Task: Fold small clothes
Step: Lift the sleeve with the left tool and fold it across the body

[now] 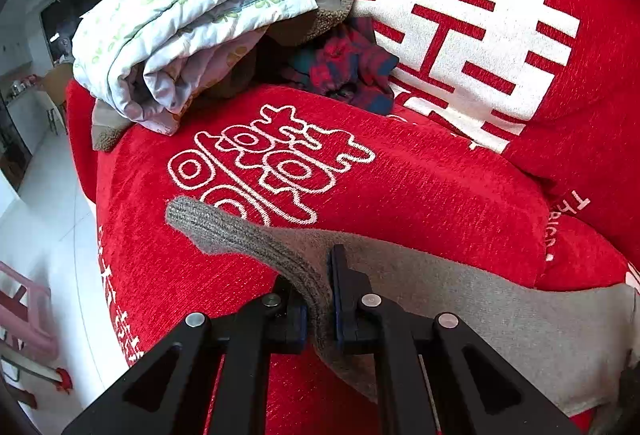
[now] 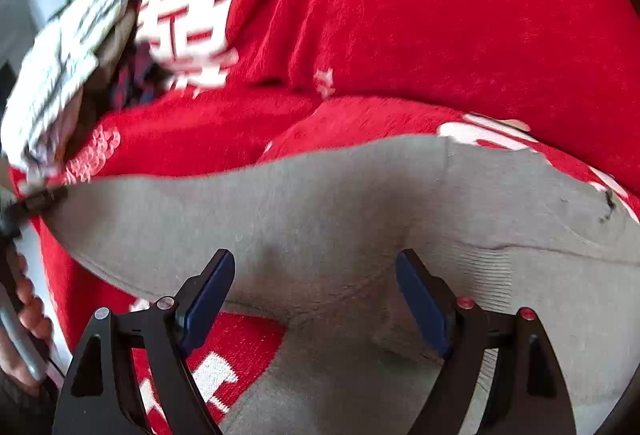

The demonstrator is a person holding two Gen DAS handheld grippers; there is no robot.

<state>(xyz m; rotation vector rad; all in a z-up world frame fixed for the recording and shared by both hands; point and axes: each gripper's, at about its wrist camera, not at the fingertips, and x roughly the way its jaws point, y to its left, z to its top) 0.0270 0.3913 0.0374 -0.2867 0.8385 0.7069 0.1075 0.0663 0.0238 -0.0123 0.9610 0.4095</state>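
A grey knitted sock (image 1: 460, 299) lies across a red sofa cover (image 1: 400, 187). My left gripper (image 1: 318, 299) is shut on the sock near its ribbed cuff (image 1: 224, 227), and the fabric bunches up between the blue pads. In the right wrist view the same grey sock (image 2: 340, 203) stretches across the frame. My right gripper (image 2: 316, 287) hovers over its middle, open wide, with nothing pressed between its fingers. The left gripper (image 2: 32, 203) shows at that view's left edge, pinching the sock's end, with a person's hand (image 2: 28, 311) below it.
A pale floral quilt (image 1: 208, 7) is heaped at the sofa's back left. Plaid red and blue clothes (image 1: 348, 67) lie beside it. A red cushion with white characters (image 1: 472, 47) stands behind. White floor (image 1: 44, 203) lies off the sofa's left edge.
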